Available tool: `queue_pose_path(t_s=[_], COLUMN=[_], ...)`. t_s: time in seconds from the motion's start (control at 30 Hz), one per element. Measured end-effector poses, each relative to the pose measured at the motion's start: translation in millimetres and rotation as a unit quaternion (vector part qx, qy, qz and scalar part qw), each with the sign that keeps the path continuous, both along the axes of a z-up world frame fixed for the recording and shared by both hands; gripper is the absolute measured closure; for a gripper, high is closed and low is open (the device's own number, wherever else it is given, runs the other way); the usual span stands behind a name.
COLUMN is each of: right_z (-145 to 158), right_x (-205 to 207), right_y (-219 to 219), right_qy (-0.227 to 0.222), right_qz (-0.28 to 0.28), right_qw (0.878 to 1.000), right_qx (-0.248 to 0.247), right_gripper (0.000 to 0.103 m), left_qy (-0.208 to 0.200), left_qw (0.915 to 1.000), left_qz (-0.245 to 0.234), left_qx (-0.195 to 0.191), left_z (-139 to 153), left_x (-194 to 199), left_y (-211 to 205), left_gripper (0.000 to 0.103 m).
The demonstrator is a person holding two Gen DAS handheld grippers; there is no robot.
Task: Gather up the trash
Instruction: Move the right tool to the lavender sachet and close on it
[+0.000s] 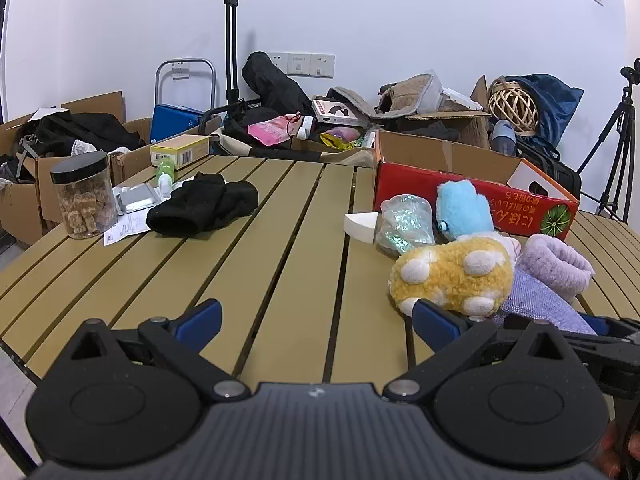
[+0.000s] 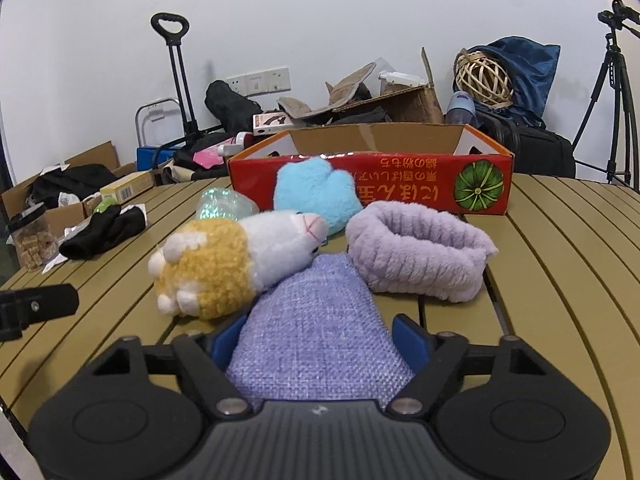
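Note:
My left gripper (image 1: 316, 316) is open and empty, low over the slatted table (image 1: 256, 248). My right gripper (image 2: 320, 338) has its jaws around a purple woven pouch (image 2: 316, 328) that lies on the table; the pads touch its sides. A crumpled clear plastic bag (image 1: 404, 222) lies by the red cardboard box (image 1: 472, 196), and shows in the right wrist view (image 2: 222, 204) too. A white paper piece (image 1: 360, 224) sits beside it. A foil blister pack (image 1: 136, 198) and paper slips (image 1: 124, 228) lie at the left.
A yellow-and-white plush (image 2: 232, 264), a blue plush (image 2: 316, 194) and a lilac fuzzy band (image 2: 420, 250) crowd the pouch. A black sock (image 1: 204, 204), a jar of brown cubes (image 1: 84, 196), a green bottle (image 1: 165, 172) and a yellow box (image 1: 180, 150) sit left. Clutter lies behind the table.

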State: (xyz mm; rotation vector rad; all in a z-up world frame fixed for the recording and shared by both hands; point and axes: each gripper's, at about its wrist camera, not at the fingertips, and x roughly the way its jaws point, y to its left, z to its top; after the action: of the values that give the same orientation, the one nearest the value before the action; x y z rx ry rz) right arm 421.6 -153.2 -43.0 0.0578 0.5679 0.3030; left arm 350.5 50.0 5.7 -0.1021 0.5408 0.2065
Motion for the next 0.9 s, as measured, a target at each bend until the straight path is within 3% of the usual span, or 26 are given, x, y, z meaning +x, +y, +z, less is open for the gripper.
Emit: queue_pose_path(t_s=[0.17, 0.3, 0.47, 0.57, 0.9], right_z=[-1.3, -2.9, -1.1, -0.2, 15.8], right_x=[-3.1, -8.1, -16.0, -23.9, -58.1], right_y=[4.1, 5.1, -1.1, -3.8, -21.4], right_qy=[0.003, 0.001, -0.007, -0.020, -0.076], right_qz=[0.010, 0.013, 0.011, 0.010, -0.016], right_qw=[1.000, 1.000, 1.000, 1.000, 0.997], right_qx=[-0.010, -0.019, -0.001, 0.002, -0.013], right_gripper=[0.057, 0.063, 0.078, 0.083, 0.085], left_qy=[0.000, -0.001, -0.001, -0.003, -0.008], left_qw=[1.0000, 1.0000, 1.0000, 1.0000, 1.0000], left_qz=[0.000, 0.001, 0.000, -0.001, -0.004], left_qx=[0.000, 0.001, 0.003, 0.005, 0.000], left_z=[0.1, -0.1, 0.1, 1.1, 3.0], left_x=[0.2, -1.0, -2.2, -4.2, -5.8], left_y=[-0.2, 0.6, 0.8, 1.6, 2.9], left_gripper=[0.000, 0.000, 0.000, 0.000, 0.000])
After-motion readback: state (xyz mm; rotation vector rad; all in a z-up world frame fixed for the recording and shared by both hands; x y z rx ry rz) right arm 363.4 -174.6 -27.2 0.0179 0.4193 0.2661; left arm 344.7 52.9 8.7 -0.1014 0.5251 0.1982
